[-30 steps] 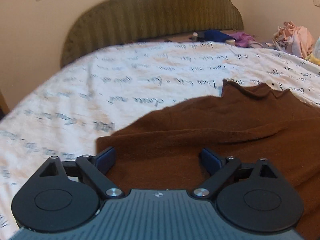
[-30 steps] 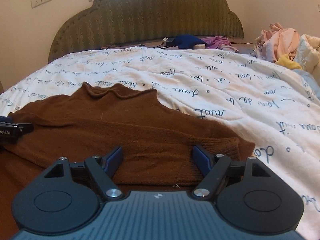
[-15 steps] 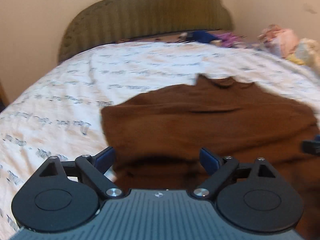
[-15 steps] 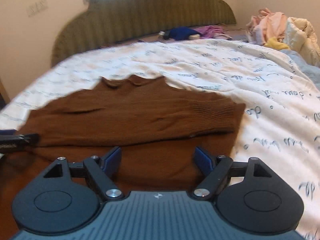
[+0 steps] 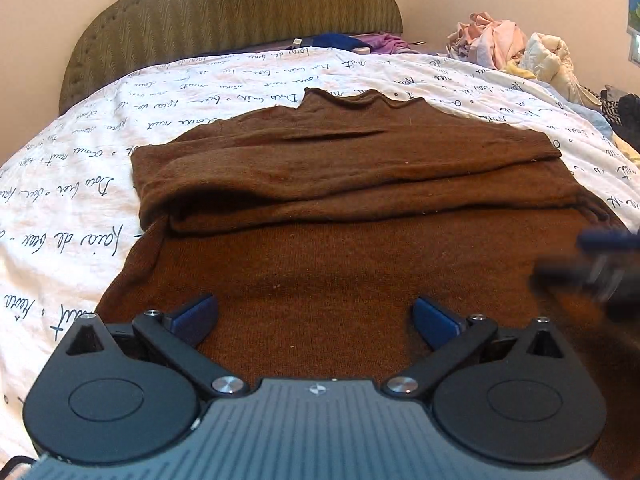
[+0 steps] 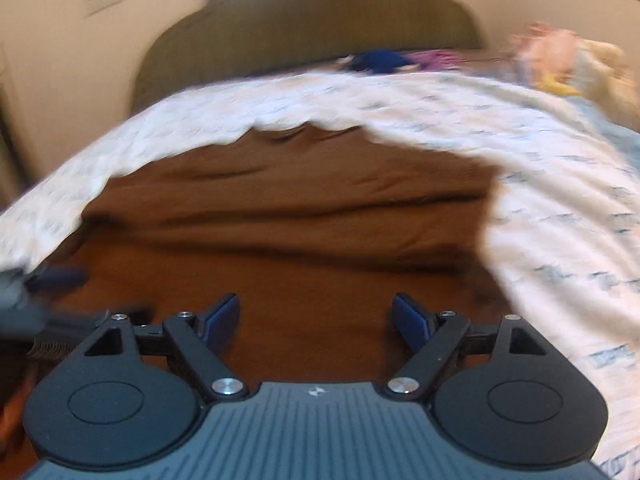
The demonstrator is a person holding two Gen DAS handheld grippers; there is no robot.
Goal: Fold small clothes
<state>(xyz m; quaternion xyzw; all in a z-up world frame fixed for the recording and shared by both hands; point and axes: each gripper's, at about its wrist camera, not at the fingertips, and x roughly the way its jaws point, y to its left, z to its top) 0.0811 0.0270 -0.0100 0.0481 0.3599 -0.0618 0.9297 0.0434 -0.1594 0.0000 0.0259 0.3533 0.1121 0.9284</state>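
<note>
- lying flat on the white script-printed bedspread (image 5: 248, 80), the brown sweater (image 5: 344, 168) has both sleeves folded across its chest; its neck points to 12 o'clock, toward the green headboard (image 5: 236, 8).
- left gripper (image 5: 316, 316): jaws opening, spread wide, nothing pinched between the blue pads (image 5: 196, 316). it hovers over the lower body of the sweater; contact with the cloth cannot be told.
- right gripper (image 6: 316, 316): jaws opening, released, no cloth between its pads (image 6: 412, 320). it sits over the same lower part of the garment, with the bedspread edge at 3 o'clock.
- right wrist view is motion-blurred; fine detail of the knit is unreadable there.
- each tool shows in the other's view: the right one at 3 o'clock in the left wrist view, blurred; the left one at 9 o'clock in the right wrist view.
- a heap of pale clothes (image 5: 504, 44) lies at 1 o'clock beyond the bed; blue and purple items (image 5: 360, 42) rest at 12 o'clock by the headboard.
</note>
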